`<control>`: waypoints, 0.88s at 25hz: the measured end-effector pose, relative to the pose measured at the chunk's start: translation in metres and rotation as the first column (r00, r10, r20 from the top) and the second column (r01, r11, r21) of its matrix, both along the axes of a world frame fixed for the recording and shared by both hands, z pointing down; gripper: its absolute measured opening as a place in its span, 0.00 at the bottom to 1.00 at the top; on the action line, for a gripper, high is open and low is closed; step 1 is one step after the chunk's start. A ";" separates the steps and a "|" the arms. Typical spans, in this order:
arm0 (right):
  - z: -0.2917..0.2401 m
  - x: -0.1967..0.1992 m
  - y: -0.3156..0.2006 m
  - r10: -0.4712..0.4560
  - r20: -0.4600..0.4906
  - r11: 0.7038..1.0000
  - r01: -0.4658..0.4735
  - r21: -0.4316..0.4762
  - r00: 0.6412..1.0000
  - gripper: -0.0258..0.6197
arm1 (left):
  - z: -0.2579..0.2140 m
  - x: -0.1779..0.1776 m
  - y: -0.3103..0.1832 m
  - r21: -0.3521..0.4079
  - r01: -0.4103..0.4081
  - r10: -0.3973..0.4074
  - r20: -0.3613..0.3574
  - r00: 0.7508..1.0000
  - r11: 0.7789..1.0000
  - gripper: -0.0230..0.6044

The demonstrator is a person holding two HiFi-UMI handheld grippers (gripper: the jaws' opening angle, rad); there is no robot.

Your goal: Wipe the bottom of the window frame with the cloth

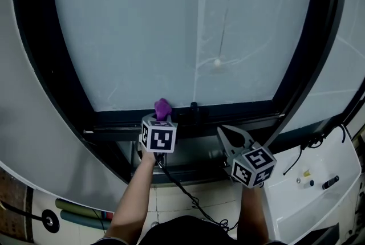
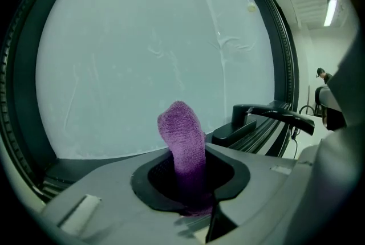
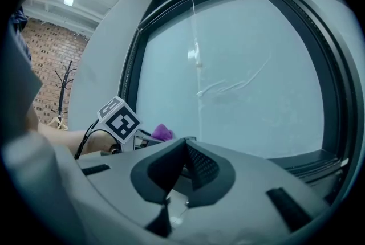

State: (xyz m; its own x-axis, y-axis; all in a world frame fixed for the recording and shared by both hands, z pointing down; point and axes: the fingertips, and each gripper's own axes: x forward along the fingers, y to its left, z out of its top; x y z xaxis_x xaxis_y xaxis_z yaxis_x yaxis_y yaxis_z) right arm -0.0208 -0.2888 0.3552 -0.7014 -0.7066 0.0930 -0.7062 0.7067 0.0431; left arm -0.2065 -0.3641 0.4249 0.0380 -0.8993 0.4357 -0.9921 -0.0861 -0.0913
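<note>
A purple cloth (image 1: pixel 162 108) sticks up out of my left gripper (image 1: pixel 159 121), which is shut on it just in front of the bottom of the black window frame (image 1: pixel 228 113). In the left gripper view the cloth (image 2: pixel 183 138) stands upright between the jaws before the frosted pane (image 2: pixel 154 50). My right gripper (image 1: pixel 229 137) is shut with nothing in it, a little right of the left one and nearer me. From the right gripper view the cloth (image 3: pixel 162 133) and the left gripper's marker cube (image 3: pixel 120 119) show at the left.
A black window handle (image 2: pixel 268 114) lies on the frame to the right of the cloth, also visible as a small knob (image 1: pixel 194 107). A pull cord (image 1: pixel 217 61) hangs behind the pane. A white fixture (image 1: pixel 316 181) stands at lower right; cables (image 1: pixel 182 190) trail below.
</note>
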 end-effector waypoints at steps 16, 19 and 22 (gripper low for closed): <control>0.001 -0.088 0.015 -0.141 0.016 0.990 0.141 0.007 0.990 0.04 | 0.003 -0.141 0.040 -0.018 0.210 -0.210 0.040 0.977 0.977 0.20; -0.001 -0.103 0.017 -0.160 0.018 0.987 0.160 0.012 0.987 0.04 | 0.003 -0.167 0.048 -0.020 0.249 -0.248 0.046 0.968 0.968 0.20; -0.001 -0.117 0.018 -0.174 0.023 0.985 0.173 0.016 0.985 0.04 | 0.003 -0.191 0.054 -0.023 0.280 -0.279 0.057 0.959 0.960 0.20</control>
